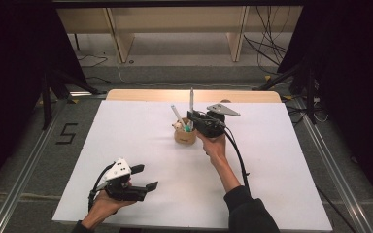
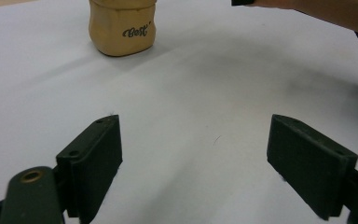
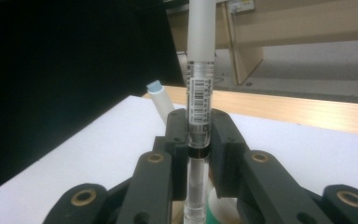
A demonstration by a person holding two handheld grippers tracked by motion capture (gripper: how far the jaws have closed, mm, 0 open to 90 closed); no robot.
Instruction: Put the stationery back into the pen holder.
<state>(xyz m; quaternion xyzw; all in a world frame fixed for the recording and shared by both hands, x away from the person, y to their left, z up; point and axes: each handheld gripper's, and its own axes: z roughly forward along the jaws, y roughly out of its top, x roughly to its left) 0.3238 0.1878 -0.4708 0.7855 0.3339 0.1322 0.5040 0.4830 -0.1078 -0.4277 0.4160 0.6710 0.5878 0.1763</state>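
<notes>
— What have your jaws got hold of?

— My right gripper (image 3: pixel 199 135) is clamped on a white pen (image 3: pixel 199 93), standing upright, the pads pressing its barcoded barrel from both sides. In the high view the right gripper (image 1: pixel 200 118) sits at the far middle of the white table (image 1: pixel 126 145), with the pen (image 1: pixel 192 99) poking up above it.

— And where is it in relation to the cup?

— Right over the tan cup (image 1: pixel 184 136), or touching its right side; I cannot tell which. The cup (image 2: pixel 122 28) has "Best" written on it.

— Anything in the way?

— Another pen with a pale blue cap (image 3: pixel 161 100) leans out of the cup just left of mine, and something green (image 3: pixel 220 207) sits in the mouth below my jaws. The leaning pen (image 1: pixel 178 116) is close to my grip.

— Your other hand?

— My left gripper (image 1: pixel 143 177) rests near the table's near-left edge, jaws wide apart with nothing between them, well apart from the cup.
</notes>
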